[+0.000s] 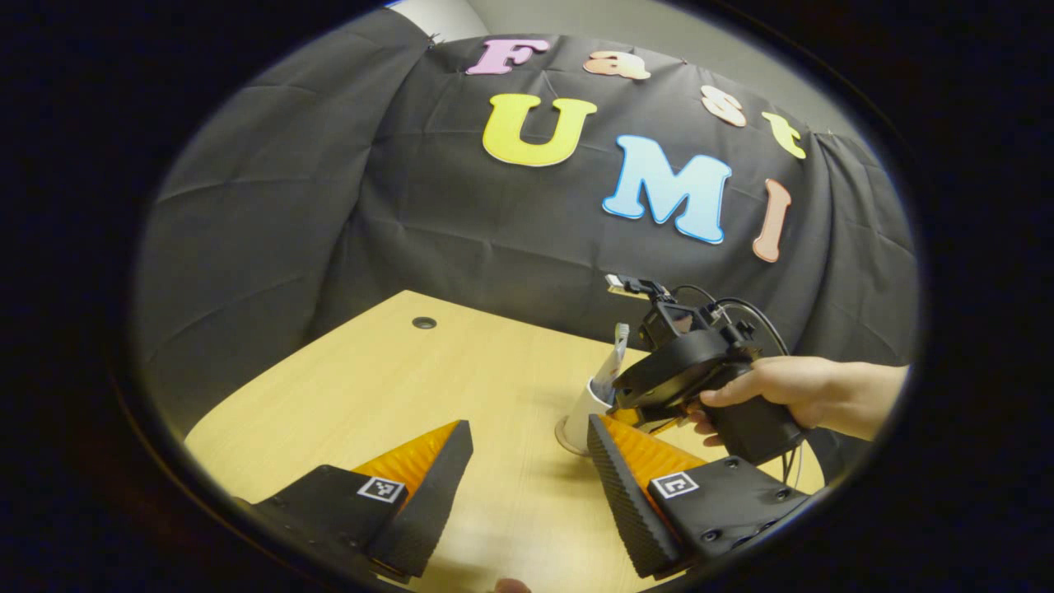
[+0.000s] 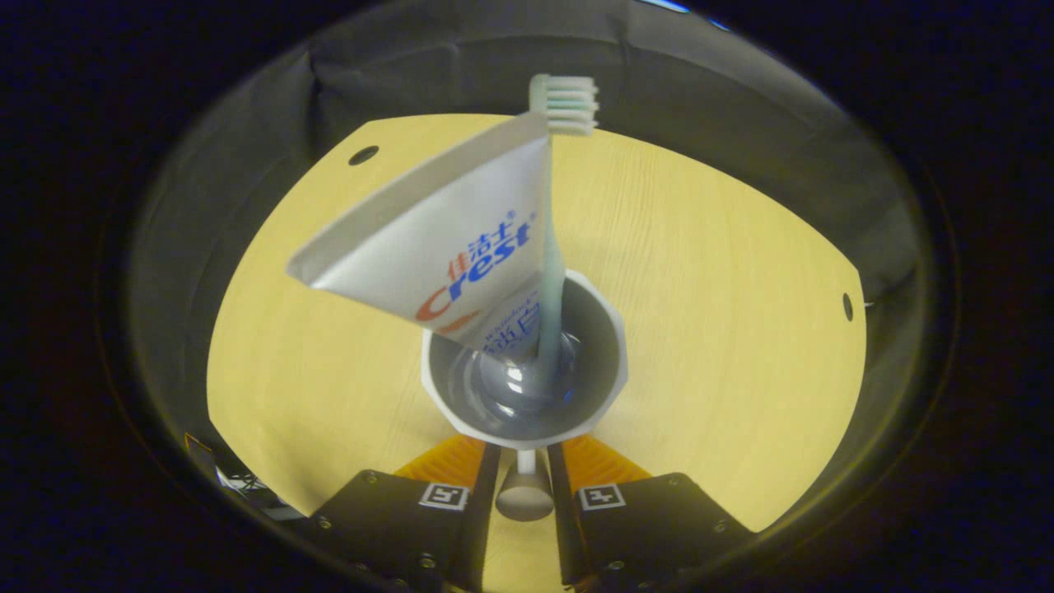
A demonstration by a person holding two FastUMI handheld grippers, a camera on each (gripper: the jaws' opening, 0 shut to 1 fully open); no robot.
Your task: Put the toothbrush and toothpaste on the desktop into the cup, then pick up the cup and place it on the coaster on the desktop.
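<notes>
We are holding the right gripper (image 2: 524,461) with its two fingers drawn close together on the near side of the cup (image 2: 524,387); a narrow gap is showing between them, and the cup's handle (image 2: 524,494) is sitting in that gap. Both fingers (image 2: 478,486) are appearing to press on the handle, one from each side. In the right gripper view we are looking down into the white cup from above. The toothpaste (image 2: 436,255) is standing in it cap end down, with its flat crimped end leaning up and to the left. The toothbrush (image 2: 550,247) is standing in the cup just beside the tube and touching it, with the bristle head at the top.

In the left gripper view, we are seeing that same gripper (image 1: 683,371) farther off, with a hand (image 1: 774,395) wrapped around its grip and cables running from its top. The cup (image 1: 586,408) is sitting below it on a round coaster (image 1: 568,441), whose edge is showing under the cup's base. Whether the base is resting fully on the coaster, we cannot tell.

We are keeping the left gripper (image 1: 527,486) wide apart, its fingers holding nothing, above the wooden desktop (image 1: 395,379). The cup is lying just beyond its right finger.
</notes>
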